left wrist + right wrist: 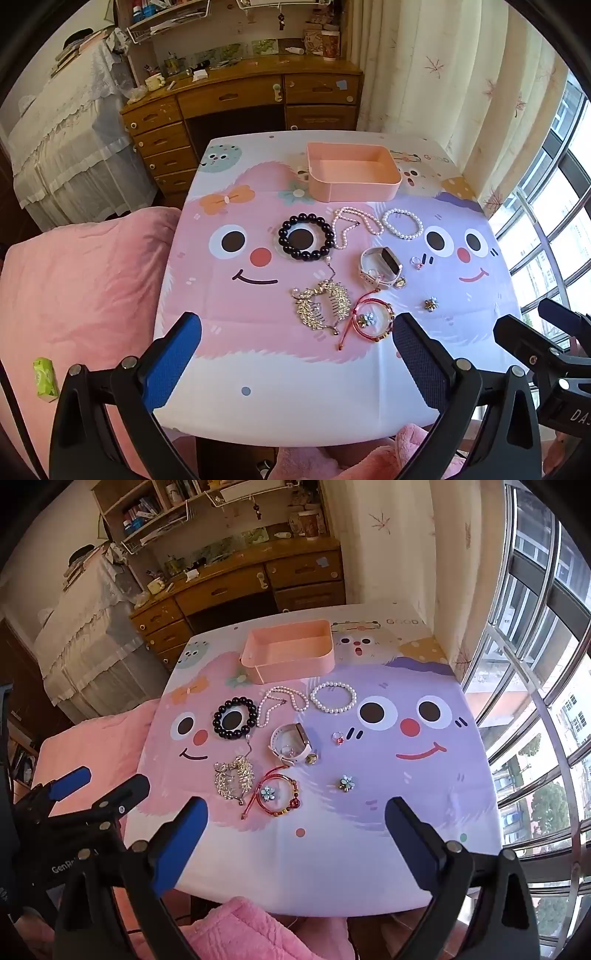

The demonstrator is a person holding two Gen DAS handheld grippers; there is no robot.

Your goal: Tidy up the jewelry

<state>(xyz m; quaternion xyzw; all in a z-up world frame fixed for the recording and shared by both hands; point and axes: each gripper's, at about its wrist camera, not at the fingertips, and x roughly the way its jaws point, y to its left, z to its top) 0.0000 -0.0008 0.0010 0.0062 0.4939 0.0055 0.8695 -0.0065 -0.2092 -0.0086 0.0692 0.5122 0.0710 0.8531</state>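
Both grippers, left (297,341) and right (295,825), hover with jaws spread, empty. The jewelry lies mid-frame, below the empty pink box (352,171). Better start with the near red bracelet (373,317), pinching its cord.

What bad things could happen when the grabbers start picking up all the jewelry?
The red string bracelet lies around a small flower charm and close to the gold hair comb, so one grab might drag several pieces.

The tiny ring could slip from the wide, open right tool.

The long pearl necklace nearly touches the black bead bracelet and might hang over the pink box's rim.
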